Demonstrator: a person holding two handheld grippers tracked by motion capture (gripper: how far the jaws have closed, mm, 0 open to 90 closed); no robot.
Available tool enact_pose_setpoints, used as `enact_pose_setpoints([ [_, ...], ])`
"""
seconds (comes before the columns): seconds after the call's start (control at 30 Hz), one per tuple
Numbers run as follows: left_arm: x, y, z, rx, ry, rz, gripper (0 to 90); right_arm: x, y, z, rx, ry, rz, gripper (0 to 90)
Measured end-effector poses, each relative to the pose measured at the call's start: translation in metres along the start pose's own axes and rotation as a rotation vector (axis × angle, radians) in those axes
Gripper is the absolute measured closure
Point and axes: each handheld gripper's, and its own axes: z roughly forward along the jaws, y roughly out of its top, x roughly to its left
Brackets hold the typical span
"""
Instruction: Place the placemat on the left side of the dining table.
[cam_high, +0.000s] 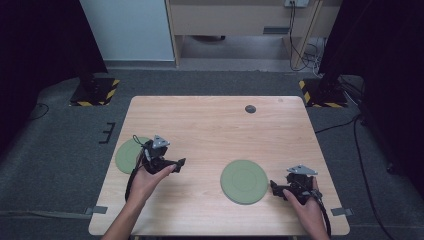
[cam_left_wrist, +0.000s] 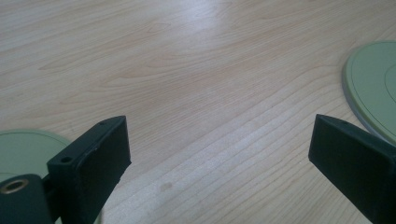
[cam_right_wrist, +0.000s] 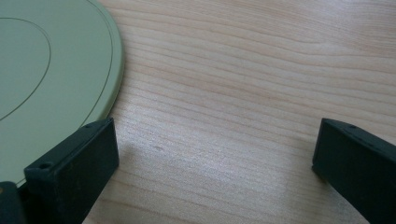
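Two flat green plates lie on the wooden table (cam_high: 210, 130). One plate (cam_high: 125, 155) is near the left edge, partly covered by my left gripper (cam_high: 177, 163), which points right over bare wood, open and empty. In the left gripper view the left gripper (cam_left_wrist: 219, 154) has its jaws wide apart, with that plate (cam_left_wrist: 23, 144) at the lower left. The other plate (cam_high: 244, 181) (cam_left_wrist: 373, 84) lies right of centre near the front. My right gripper (cam_high: 273, 186) (cam_right_wrist: 215, 158) is just right of this plate (cam_right_wrist: 46, 84), open and empty; its left jaw stands over the rim.
A small dark round disc (cam_high: 250, 109) lies near the table's far edge. Dark floor surrounds the table, with black stands on striped bases (cam_high: 95, 92) at both far corners and a wooden desk (cam_high: 240, 20) behind.
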Motion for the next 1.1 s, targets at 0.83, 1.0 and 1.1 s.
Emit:
enact_pose_setpoints([
  [0.83,-0.026,-0.018,0.024,0.062,-0.04,0.051,4.7,0.0,0.0,0.0,0.0,0.0,0.0,0.7],
  [1.0,-0.029,-0.025,0.033,0.086,-0.036,0.055,4.6,0.0,0.0,0.0,0.0,0.0,0.0,0.7],
  [1.1,-0.032,-0.026,0.04,0.102,-0.025,0.073,4.3,0.0,0.0,0.0,0.0,0.0,0.0,0.7],
])
